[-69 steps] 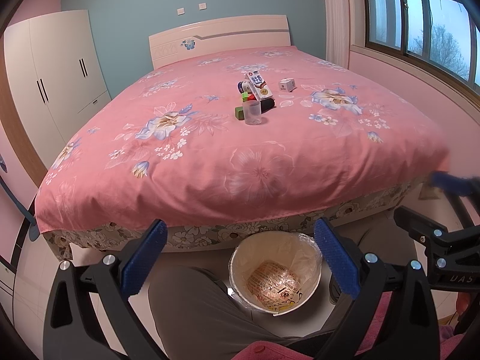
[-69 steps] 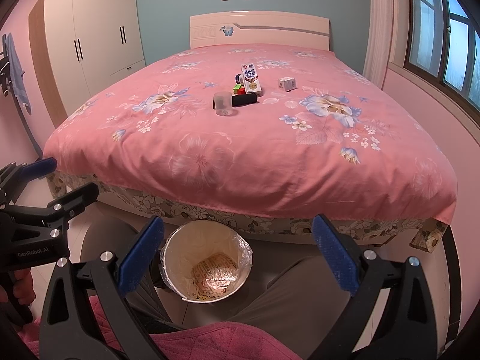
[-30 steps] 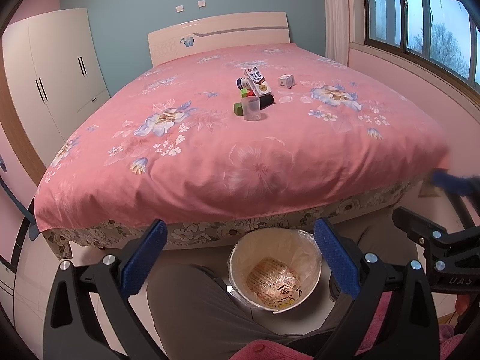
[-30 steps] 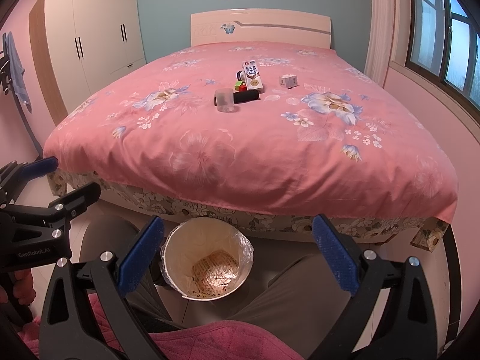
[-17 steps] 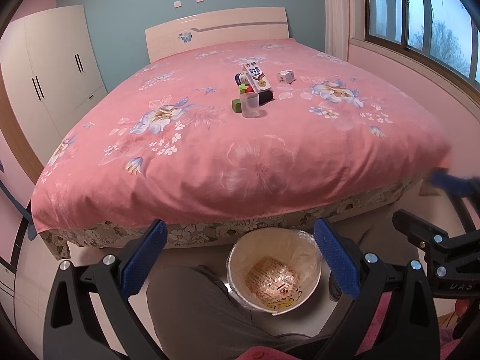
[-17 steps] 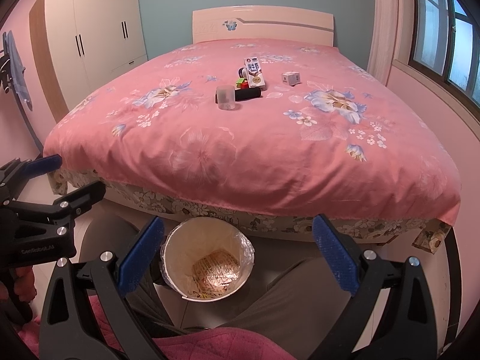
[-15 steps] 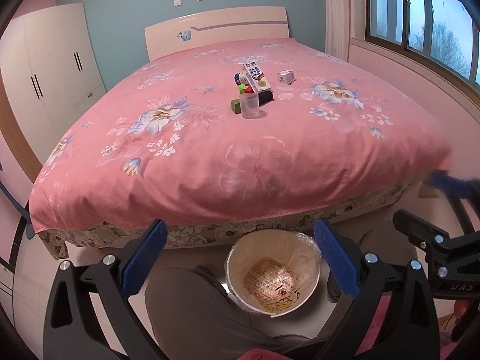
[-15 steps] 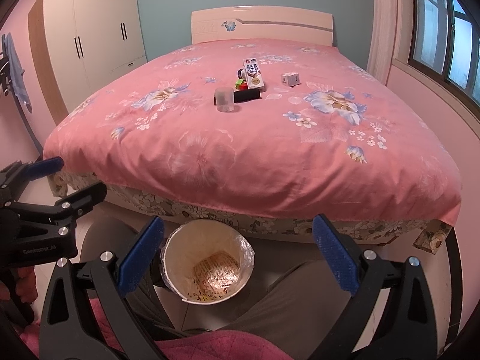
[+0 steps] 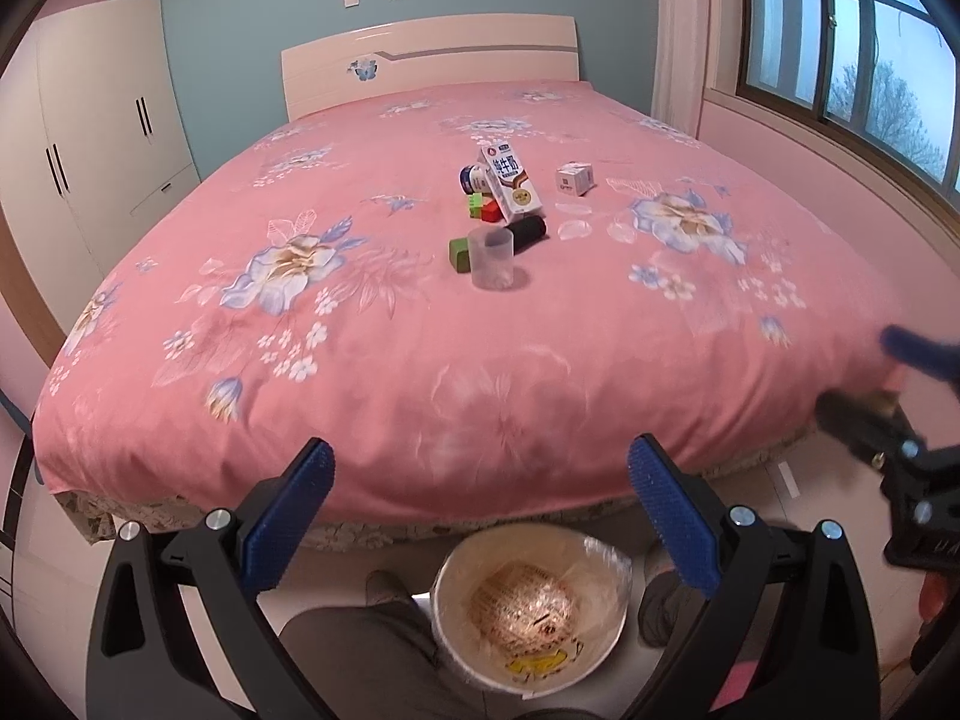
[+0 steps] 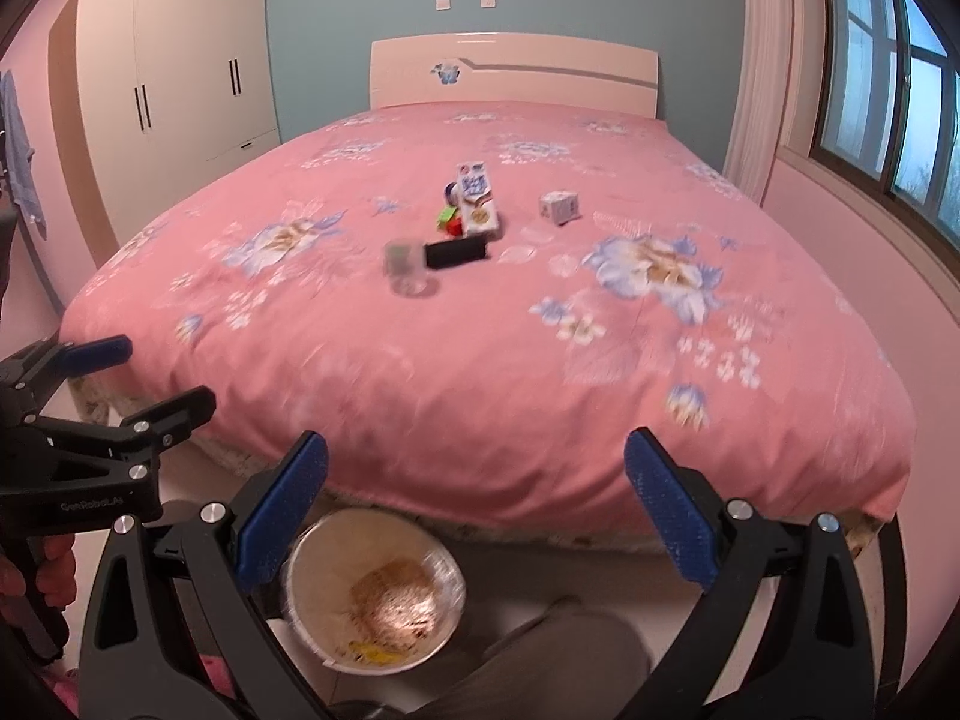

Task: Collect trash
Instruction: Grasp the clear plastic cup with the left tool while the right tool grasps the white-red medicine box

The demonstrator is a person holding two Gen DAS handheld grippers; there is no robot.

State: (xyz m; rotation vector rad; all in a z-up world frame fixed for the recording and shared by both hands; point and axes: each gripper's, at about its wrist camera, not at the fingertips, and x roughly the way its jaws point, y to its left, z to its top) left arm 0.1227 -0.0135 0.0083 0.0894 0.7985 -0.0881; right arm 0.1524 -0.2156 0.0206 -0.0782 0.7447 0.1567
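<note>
While above bin (image 9: 531, 606), left claw (image 9: 480, 531), right claw (image 10: 477, 522) spread wide, empty.

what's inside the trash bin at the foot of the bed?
The trash bin has a clear plastic liner. At the bottom lies a printed wrapper with a yellow scrap beside it. Anything under the wrapper is covered. Both grippers are open and empty.

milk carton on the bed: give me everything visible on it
The white milk carton is a tall, gable-topped paper box with blue printed characters, a brown band and a round yellow emblem low on its face. It leans tilted among the cluster mid-bed on the pink floral bedspread, resting against the red block and blue-and-white cup behind it, with the black cylinder at its base. Neither gripper touches it.
</note>
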